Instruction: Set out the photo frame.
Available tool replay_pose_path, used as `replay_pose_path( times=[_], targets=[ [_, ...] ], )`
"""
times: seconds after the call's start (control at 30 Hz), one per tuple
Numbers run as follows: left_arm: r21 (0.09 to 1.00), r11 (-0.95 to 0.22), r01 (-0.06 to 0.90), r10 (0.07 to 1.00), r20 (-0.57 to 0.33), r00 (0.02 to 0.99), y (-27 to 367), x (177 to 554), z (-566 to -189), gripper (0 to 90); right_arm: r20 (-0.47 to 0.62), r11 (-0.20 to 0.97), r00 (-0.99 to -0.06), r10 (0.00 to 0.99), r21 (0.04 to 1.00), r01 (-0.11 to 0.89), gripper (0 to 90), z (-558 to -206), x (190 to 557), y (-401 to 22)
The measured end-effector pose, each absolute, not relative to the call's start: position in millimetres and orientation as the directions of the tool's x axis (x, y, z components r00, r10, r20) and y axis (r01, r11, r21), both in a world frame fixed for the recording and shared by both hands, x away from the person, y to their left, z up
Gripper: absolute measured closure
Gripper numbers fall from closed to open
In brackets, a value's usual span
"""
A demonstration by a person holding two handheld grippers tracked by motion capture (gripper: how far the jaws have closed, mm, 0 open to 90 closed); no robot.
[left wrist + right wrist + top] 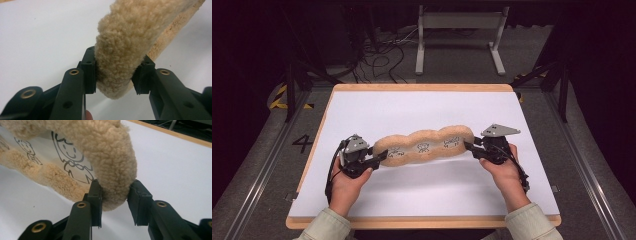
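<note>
A large dark numeral "4" (302, 143) is marked on the grey floor left of the table. The fleecy tan cushion (424, 145) carries line-drawn cartoon figures, without readable words.

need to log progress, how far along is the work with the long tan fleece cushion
Done: both ends are gripped. The left gripper pinches one end of the long tan fleece cushion with cartoon prints, and the right gripper pinches the other. In hand: the cushion spans between them over the white table sheet, its right end apparently raised. Left: carrying or setting it down; where cannot be told.
</note>
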State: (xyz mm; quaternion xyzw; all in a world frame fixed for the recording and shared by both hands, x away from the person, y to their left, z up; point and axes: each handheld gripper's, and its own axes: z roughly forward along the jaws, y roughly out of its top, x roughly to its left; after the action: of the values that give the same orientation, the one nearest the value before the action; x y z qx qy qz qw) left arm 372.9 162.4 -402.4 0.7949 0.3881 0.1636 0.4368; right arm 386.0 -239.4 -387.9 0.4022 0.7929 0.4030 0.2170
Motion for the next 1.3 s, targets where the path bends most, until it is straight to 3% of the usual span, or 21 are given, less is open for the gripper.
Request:
replay_pose_path(
  times=[0.53, 0.93, 1.07, 1.3],
  targets=[
    [0.775, -0.293, 0.561, 0.715, -0.212, 0.666, 157, 414, -419, 56.5, 0.075, 0.283, -0.544, 0.836, 0.79, 0.543, 66.2, -405, 377, -254],
    [0.752, -0.305, 0.584, 0.727, -0.213, 0.653, 154, 418, -422, 53.4, 0.106, 0.286, -0.542, 0.834, 0.757, 0.588, 65.1, -419, 382, -254],
    [0.752, -0.302, 0.586, 0.732, -0.211, 0.648, 153, 416, -422, 52.3, 0.106, 0.287, -0.545, 0.832, 0.757, 0.586, 60.9, -420, 382, -253],
    [0.756, -0.331, 0.565, 0.761, -0.14, 0.633, 154, 405, -420, 38.6, 0.06, 0.303, -0.542, 0.838, 0.775, 0.554, 48.6, -419, 383, -253]
  ],
)
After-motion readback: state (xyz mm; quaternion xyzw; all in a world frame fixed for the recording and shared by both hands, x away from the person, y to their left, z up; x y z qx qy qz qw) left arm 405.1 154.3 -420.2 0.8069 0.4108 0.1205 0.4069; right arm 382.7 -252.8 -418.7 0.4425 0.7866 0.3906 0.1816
